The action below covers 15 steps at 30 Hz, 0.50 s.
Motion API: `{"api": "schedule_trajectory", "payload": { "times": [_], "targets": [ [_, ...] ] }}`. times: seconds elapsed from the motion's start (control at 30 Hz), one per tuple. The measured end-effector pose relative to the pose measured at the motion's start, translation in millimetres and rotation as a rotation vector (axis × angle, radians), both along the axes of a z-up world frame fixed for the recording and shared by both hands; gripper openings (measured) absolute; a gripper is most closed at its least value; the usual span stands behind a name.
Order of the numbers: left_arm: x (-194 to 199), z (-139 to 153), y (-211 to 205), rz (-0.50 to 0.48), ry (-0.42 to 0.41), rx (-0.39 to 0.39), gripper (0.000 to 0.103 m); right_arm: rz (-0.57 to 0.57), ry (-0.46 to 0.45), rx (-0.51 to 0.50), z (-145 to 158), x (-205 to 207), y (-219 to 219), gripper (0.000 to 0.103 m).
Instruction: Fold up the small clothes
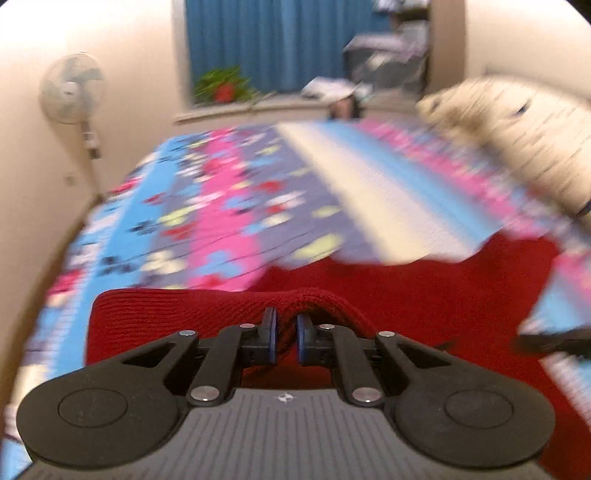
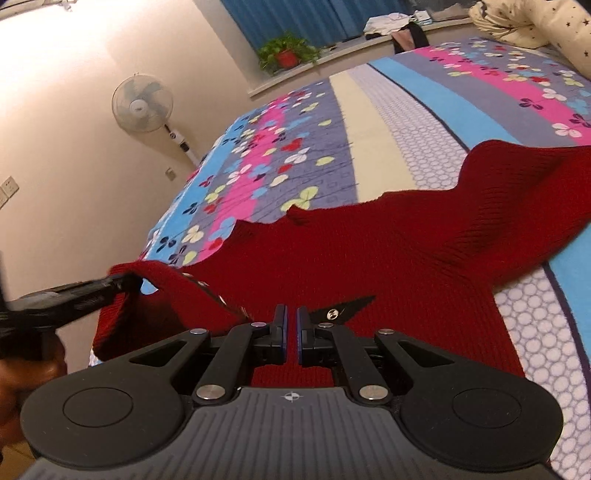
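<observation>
On the floral bedspread (image 2: 406, 122) lies a dark red ribbed knit garment (image 2: 388, 251), spread with one sleeve extended toward the far right. Left gripper (image 1: 286, 325) has its jaws clamped on a raised fold of the knit. Right gripper (image 2: 291, 325) jaws nearly closed over the fabric; grip undetermined.

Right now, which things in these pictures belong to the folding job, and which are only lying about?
Belongs to the job:
- red knit garment
- left gripper, shut on its edge
- right gripper, nearly closed over the garment
- bed cover under it

Only lying about:
- standing fan
- potted plant
- star-print bedding
- blue curtain
</observation>
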<state>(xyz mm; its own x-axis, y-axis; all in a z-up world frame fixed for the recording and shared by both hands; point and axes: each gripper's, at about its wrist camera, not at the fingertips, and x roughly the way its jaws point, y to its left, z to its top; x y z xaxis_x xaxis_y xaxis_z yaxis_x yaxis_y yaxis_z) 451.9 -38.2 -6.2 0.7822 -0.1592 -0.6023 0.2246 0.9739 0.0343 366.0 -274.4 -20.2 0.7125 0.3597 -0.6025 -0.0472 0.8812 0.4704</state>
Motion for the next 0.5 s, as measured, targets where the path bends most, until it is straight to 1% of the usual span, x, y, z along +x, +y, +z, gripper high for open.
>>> {"api": "schedule_trajectory", "payload": {
  "times": [0.03,0.07,0.1,0.13,0.17,0.2,0.23,0.3,0.33,0.43,0.5],
  "targets": [
    [-3.3,1.2,-10.6,-0.028,0.011,-0.043,0.014,-0.005,-0.007,-0.007,0.3,-0.8,-0.3,0.004],
    [-4.6,-0.6,-20.6,-0.061,0.039,-0.08,0.017,-0.015,-0.012,-0.012,0.5,-1.6,-1.2,0.004],
    [-6.1,-4.1,-29.1,-0.099,0.084,-0.099,0.034,-0.029,-0.013,-0.014,0.1,-1.7,-2.6,0.005],
    [-8.1,-8.0,-35.7,-0.129,0.122,-0.079,0.053,-0.043,-0.008,-0.014,-0.8,-1.9,-4.6,0.01],
    [-15.4,-9.7,-40.6,-0.148,0.123,-0.015,0.055,-0.062,0.003,-0.014,-2.7,-2.0,-7.6,0.012],
    [-26.6,-8.5,-42.1,-0.141,0.084,0.046,0.055,-0.08,0.014,-0.009,-4.2,-0.7,-11.3,0.018],
    [-38.3,-7.1,-36.0,-0.126,0.051,0.079,0.055,-0.099,0.026,-0.002,-6.1,-0.4,-15.4,0.025],
    [-60.2,-5.8,-9.0,-0.106,0.057,0.032,0.055,-0.151,0.054,0.016,-10.2,1.3,-24.0,0.03],
    [-70.8,-5.7,6.5,-0.085,0.062,0.013,0.055,-0.172,0.068,0.019,-12.3,2.4,-26.7,0.03],
    [-103.9,-7.3,47.3,-0.031,0.063,0.03,0.055,-0.208,0.123,-0.008,-24.1,5.6,-28.5,0.031],
    [-128.6,-10.8,71.6,0.001,0.068,0.045,0.055,-0.203,0.181,-0.049,-36.7,8.6,-23.9,0.032]
  ]
}}
